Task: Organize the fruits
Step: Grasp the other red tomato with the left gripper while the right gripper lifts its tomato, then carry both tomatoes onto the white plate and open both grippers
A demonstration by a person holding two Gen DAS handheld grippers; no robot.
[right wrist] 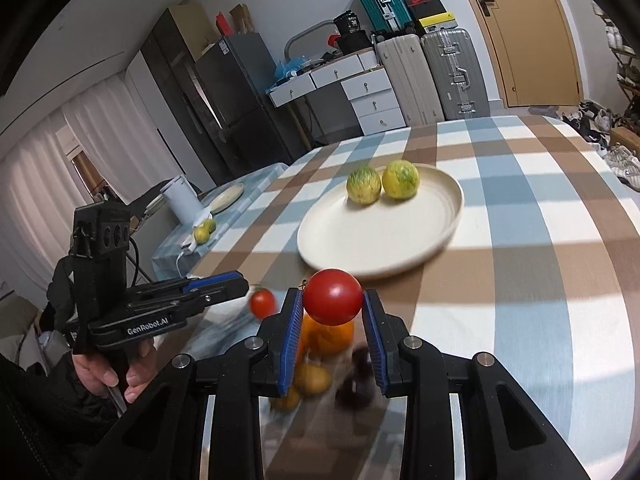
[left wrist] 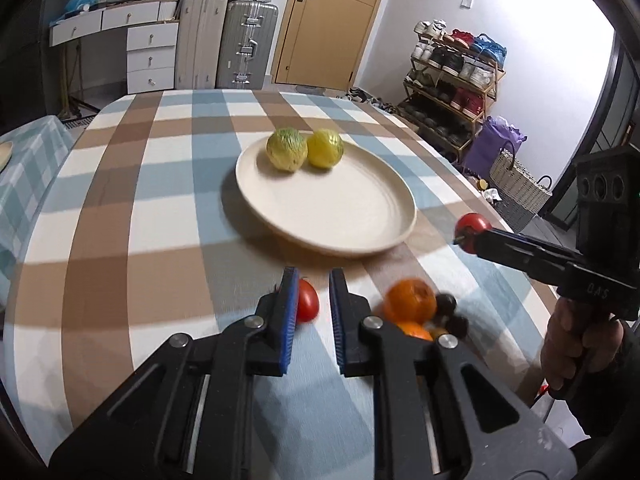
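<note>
My right gripper (right wrist: 332, 300) is shut on a red tomato (right wrist: 332, 294) and holds it above the table, just short of the cream plate (right wrist: 454, 216). Two yellow-green round fruits (right wrist: 363, 185) (right wrist: 400, 180) rest on the plate's far side. My left gripper (left wrist: 314, 280) is shut. A second small red tomato (left wrist: 308, 301) sits against its left finger's inner edge, and the right pad does not touch it. From the right wrist view that tomato (right wrist: 262, 302) shows just past the left gripper's tip. Beneath both grippers lies a pile with an orange (left wrist: 410, 300) and dark round fruits (left wrist: 447, 305).
The table wears a blue, brown and white checked cloth (left wrist: 168, 184). A lower side table on the left carries another plate (right wrist: 228, 197), a white jug (right wrist: 180, 200) and small yellow fruits (right wrist: 202, 233). A shoe rack (left wrist: 452, 80) and a basket (left wrist: 518, 188) stand beyond the right edge.
</note>
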